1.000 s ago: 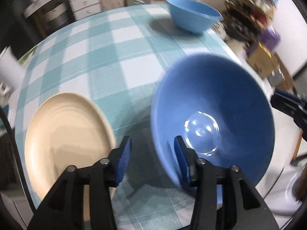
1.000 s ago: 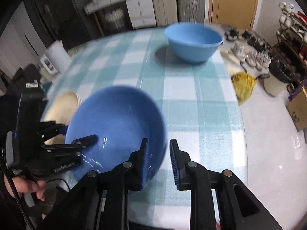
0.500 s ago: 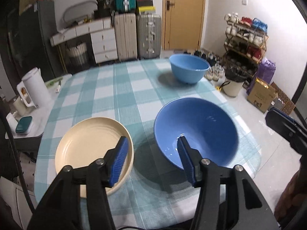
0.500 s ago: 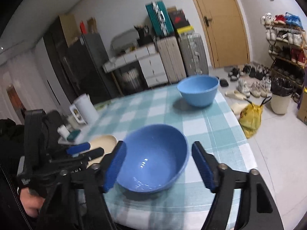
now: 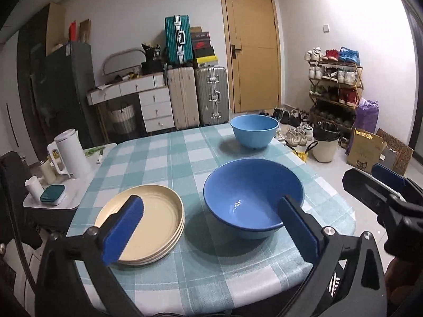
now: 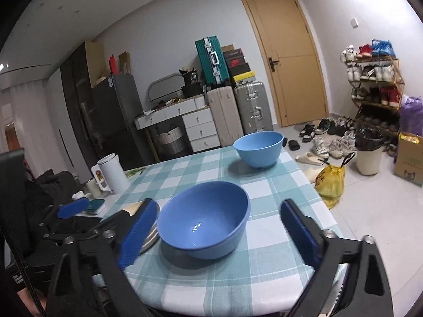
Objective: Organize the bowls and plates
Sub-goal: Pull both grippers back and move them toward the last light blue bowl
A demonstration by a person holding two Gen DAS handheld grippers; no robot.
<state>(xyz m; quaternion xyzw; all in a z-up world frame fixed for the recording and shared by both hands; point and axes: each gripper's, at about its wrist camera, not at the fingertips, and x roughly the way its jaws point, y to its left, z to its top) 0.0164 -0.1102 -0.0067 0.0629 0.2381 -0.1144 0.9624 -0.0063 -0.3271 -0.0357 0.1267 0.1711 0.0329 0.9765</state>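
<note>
Checked cloth in teal and white covers our worktop, with suitcases, white drawers and a wooden door behind it and a shoe rack at the right wall. Near the front edge sits a dark blue bowl, upright and free of both tools. Just beside it, on its left, lies a stack of cream plates; the two stand close but we see a strip of cloth between them. A lighter blue bowl stands well apart at the far right corner of the worktop. Left of the worktop, on a low white stand, we see a white kettle.

Our left gripper hangs above the near edge with its fingers spread wide and holding nothing; in its view one finger overlaps the plates and the other the near rim of the dark bowl. Our right gripper is likewise held back from the worktop, its fingers spread wide with the dark blue bowl framed between them, untouched. In the right view the left tool appears at the lower left, in front of the plates.
</note>
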